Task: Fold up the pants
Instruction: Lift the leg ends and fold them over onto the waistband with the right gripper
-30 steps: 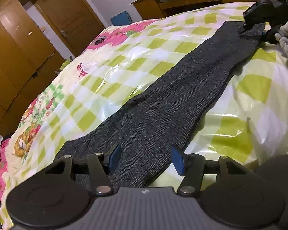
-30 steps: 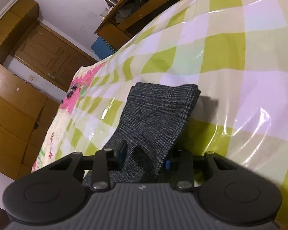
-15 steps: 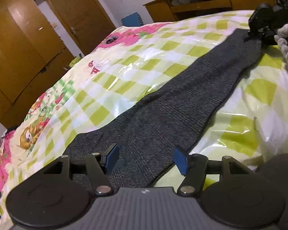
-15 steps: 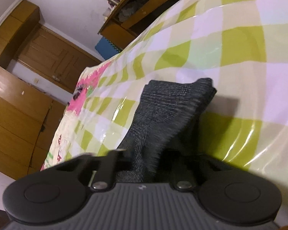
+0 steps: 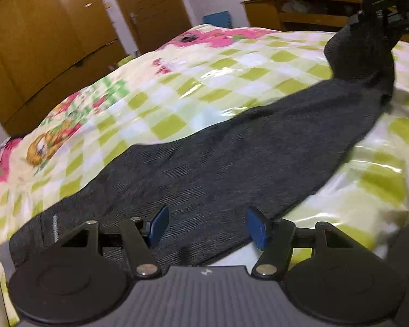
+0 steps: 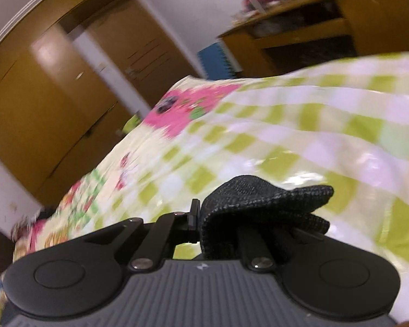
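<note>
Grey pants (image 5: 231, 158) lie lengthwise on the checked bed (image 5: 177, 87). Since a second ago, the right hand-held gripper (image 6: 220, 226) has pinched the hem and lifted it, starting the fold; the left hand-held gripper (image 5: 207, 226) hovers spread above the waistband.

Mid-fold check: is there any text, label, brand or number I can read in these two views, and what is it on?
No readable words or numbers in either view.
Left hand-held gripper: small pale emblem on its ribbed housing, a mark, not letters.
Right hand-held gripper: the same small emblem, blurred.
Pants: pale strip near the waist end, too blurred to read.
Bedsheet: cartoon pictures only, no legible lettering.
</note>
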Tool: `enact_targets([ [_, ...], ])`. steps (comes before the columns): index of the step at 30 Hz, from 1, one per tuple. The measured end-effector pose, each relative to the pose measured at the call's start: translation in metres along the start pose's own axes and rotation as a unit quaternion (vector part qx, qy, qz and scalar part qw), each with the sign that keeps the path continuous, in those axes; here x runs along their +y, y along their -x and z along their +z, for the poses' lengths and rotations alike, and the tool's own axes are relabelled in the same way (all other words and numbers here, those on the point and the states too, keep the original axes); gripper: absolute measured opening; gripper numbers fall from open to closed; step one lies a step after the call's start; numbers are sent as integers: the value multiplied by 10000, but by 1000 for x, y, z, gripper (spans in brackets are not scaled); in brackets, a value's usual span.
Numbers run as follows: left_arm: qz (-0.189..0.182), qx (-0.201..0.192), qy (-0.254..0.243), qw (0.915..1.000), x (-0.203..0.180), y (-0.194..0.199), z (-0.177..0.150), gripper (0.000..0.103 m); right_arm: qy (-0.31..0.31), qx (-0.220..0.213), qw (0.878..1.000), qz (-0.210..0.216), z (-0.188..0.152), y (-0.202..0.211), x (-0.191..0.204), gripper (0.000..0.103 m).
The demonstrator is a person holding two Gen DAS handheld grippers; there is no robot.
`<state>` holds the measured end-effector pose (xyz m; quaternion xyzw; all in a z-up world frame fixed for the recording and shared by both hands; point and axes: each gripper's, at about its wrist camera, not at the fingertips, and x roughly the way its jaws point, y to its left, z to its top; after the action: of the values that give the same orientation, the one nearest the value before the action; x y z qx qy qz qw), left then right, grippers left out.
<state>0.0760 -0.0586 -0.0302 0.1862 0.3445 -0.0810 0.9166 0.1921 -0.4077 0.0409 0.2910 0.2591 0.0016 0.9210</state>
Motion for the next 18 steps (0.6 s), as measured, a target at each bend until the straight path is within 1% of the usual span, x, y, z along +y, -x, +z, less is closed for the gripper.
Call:
enact_targets([
  [4,48,-237,176,9996,12,-10,3,76,295,257,9990,217,-13,-9,43,8],
  [7,47,-262,359,9990,13,-25,9,76,432,414,9974,391,-21,-8,67,8],
  [10,-147,-181,491,9985,7,-40,12,76,661,497,9950,559,-25,-6,94,8],
  [12,-148,-40,328,9993,-2,-50,6,76,803,537,9929,689,-25,-3,113,8],
  [14,-166,-8,293,9994,-4,-53,-1,76,939,589,9906,797,-26,-3,131,8],
  [16,-271,3,470,9985,4,-50,-5,76,1044,636,9883,911,-29,-4,147,8],
  [18,-269,30,653,9975,16,-46,-7,76,1123,665,9863,1011,-33,-6,163,8],
])
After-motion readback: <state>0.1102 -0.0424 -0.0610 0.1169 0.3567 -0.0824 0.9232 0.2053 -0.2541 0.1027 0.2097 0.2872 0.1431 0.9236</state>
